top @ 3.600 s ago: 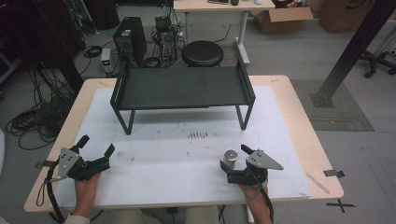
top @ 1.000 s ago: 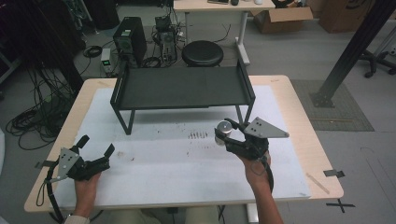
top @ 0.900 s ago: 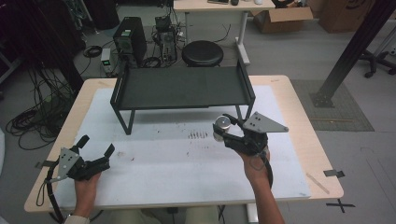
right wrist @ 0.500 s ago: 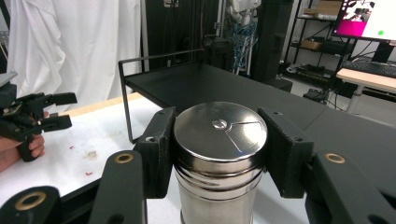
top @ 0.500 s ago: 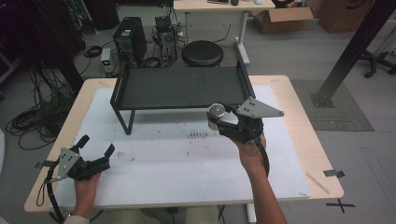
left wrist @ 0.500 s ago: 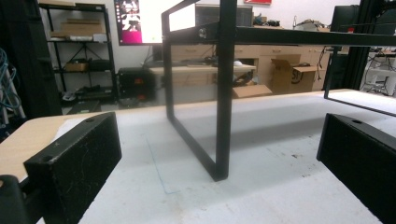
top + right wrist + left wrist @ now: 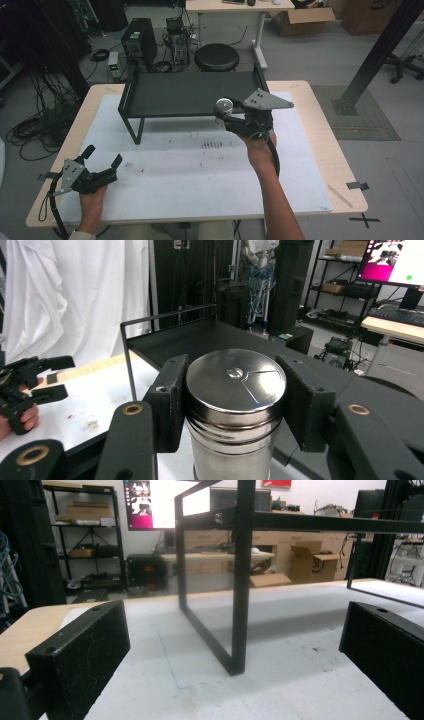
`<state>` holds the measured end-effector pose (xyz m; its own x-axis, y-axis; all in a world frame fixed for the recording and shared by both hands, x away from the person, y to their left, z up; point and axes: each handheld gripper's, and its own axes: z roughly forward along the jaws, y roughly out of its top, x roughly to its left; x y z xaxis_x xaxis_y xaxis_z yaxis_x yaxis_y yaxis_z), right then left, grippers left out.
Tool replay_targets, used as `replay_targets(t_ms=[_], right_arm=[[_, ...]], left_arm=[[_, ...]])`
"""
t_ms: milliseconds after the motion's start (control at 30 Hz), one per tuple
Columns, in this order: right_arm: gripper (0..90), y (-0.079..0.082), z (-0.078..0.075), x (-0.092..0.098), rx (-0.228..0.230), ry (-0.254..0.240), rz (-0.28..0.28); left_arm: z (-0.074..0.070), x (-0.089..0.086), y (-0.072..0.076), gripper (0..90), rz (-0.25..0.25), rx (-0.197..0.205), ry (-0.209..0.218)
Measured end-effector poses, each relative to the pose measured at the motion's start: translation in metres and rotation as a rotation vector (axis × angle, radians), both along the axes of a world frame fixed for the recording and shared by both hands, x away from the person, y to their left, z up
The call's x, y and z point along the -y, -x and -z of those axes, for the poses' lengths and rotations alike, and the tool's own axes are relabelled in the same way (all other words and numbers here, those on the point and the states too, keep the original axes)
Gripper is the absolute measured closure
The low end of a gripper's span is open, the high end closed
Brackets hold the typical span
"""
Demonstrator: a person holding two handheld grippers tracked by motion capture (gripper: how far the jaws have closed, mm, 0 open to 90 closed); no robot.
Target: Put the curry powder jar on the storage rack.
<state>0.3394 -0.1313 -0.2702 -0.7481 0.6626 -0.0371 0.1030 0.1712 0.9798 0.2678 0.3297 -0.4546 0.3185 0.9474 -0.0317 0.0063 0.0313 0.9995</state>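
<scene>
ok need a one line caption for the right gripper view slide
Right hand-held gripper shut on an upright steel canister, held at the edge of the black shelf.

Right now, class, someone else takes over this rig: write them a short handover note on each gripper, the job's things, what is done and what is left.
Right gripper: shut on the steel canister, held upright in the air at the front right edge of the black shelf.
Left gripper: open, holding nothing, low over the white mat near the table's left front corner.
Done: canister gripped and off the table.
Left, most likely: set it on the shelf top, then release.
</scene>
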Motion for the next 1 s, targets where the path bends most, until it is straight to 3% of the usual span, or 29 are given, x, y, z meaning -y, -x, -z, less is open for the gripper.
replay_targets(t_ms=[300,1000], right_arm=[[49.2,-0.015,-0.015,-0.006,0.014,-0.002,0.034],[49.2,-0.059,-0.032,-0.017,0.01,-0.01,0.106]], left_arm=[[0.0,0.0,0.0,0.2,0.0,-0.001,-0.004],[0.0,0.001,0.0,0.3,0.001,-0.004,-0.013]])
